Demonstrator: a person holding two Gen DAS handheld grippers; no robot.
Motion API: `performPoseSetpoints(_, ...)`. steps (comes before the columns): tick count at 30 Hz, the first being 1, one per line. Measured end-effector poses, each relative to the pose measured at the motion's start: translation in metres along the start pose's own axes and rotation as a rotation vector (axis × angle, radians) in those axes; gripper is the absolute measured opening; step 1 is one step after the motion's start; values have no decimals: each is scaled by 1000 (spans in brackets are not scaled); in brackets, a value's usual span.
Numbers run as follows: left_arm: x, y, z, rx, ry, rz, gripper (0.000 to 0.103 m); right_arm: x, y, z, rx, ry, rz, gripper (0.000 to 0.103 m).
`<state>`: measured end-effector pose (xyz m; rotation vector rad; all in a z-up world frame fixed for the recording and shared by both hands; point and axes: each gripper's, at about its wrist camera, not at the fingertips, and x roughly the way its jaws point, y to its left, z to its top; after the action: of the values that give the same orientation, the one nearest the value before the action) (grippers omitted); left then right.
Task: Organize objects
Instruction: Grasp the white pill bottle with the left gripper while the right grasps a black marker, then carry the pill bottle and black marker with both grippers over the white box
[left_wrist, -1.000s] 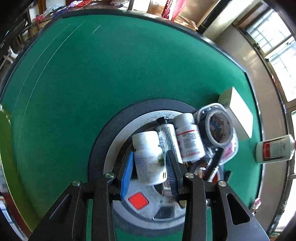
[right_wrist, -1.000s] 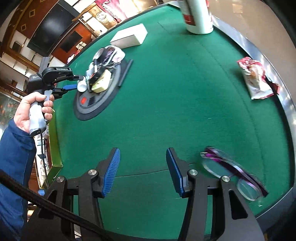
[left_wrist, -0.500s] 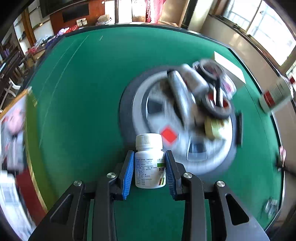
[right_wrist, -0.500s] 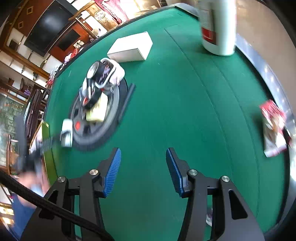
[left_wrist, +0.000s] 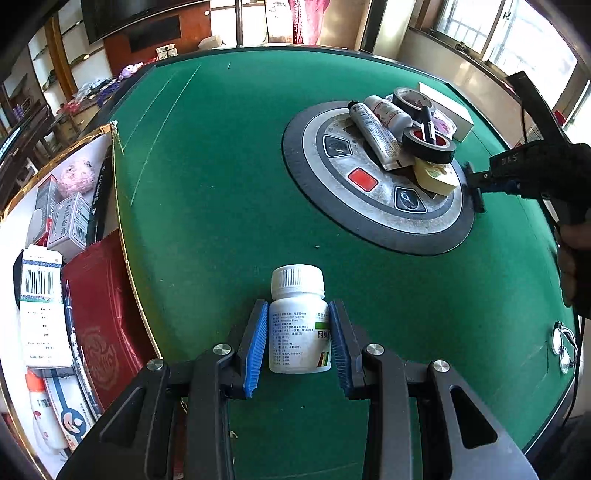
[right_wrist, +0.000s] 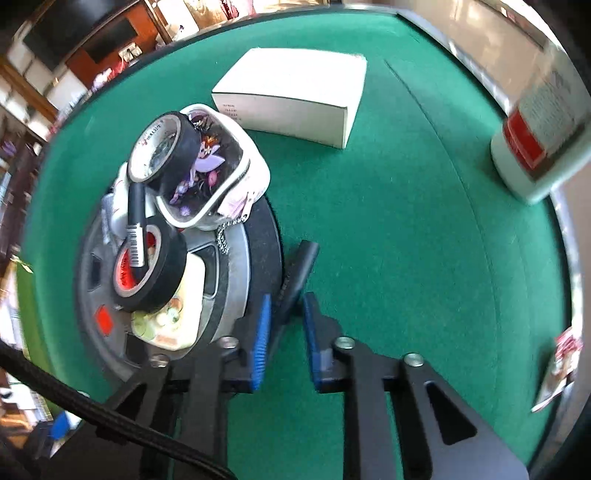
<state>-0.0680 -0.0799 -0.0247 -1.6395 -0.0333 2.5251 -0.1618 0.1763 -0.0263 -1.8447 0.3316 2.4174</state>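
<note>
1. Two grips are live at once, so I take them one at a time. The left gripper (left_wrist: 297, 314) is clamped at a medium width on the white pill bottle (left_wrist: 298, 332), pads flat on its sides, cap pointing away from me.
2. That bottle hangs over the green table (left_wrist: 221, 166), just beside the open box (left_wrist: 98, 147) of cartons on my left. I judge that box is where it goes, so I carry it level over the rim and let go only once it is low inside.
3. The right gripper (right_wrist: 287, 300) has just been closing and is now pinched almost fully together, with the black stick (right_wrist: 301, 266) between its pads. The stick lies on the felt against the edge of the round hub (left_wrist: 332, 192).
4. The grip looks near one end of the stick, so I expect it to swing. I lift slowly and straight up.
5. The black tape roll (right_wrist: 147, 269) and the pile under it sit close by on the hub. I keep my fingers clear of them.
</note>
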Motion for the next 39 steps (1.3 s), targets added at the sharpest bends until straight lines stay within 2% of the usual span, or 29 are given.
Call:
performPoseSetpoints(2, -1, 3, -2, 7, -3, -2, 28, -1, 6, -3, -58, -12, -37, 9)
performPoseSetpoints(4, 3, 4, 0, 10, 8, -10, 28, -4, 5, -11, -85, -19, -33, 9)
performPoseSetpoints(8, 4, 9, -1, 10, 6, -36, 28, -14, -13, -38, -51, -16, 36, 9)
performPoseSetpoints(13, 5, 8, 0, -8, 8, -75, 28, -35, -24, -98, -34, -20, 130, 9)
performPoseSetpoints(19, 2, -5, -9, 25, 18, -110, 28, -47, 0, -167, -68, 14, 281, 9)
performPoseSetpoints(21, -1, -9, -14, 38, 21, -111, 28, -47, 9, -176, -95, 26, 293, 9)
performPoseSetpoints(26, -13, -15, -26, 68, 21, -109, 28, -57, 26, -191, -134, 23, 326, 9)
performPoseSetpoints(29, -22, -18, -31, 84, 12, -107, 28, -60, 34, -186, -151, 19, 337, 9)
performPoseSetpoints(32, -30, -18, -34, 92, -1, -108, 28, -63, 60, -182, -162, 11, 342, 9)
performPoseSetpoints(39, -52, -3, -38, 98, -40, -110, 28, -70, 97, -180, -189, -21, 346, 9)
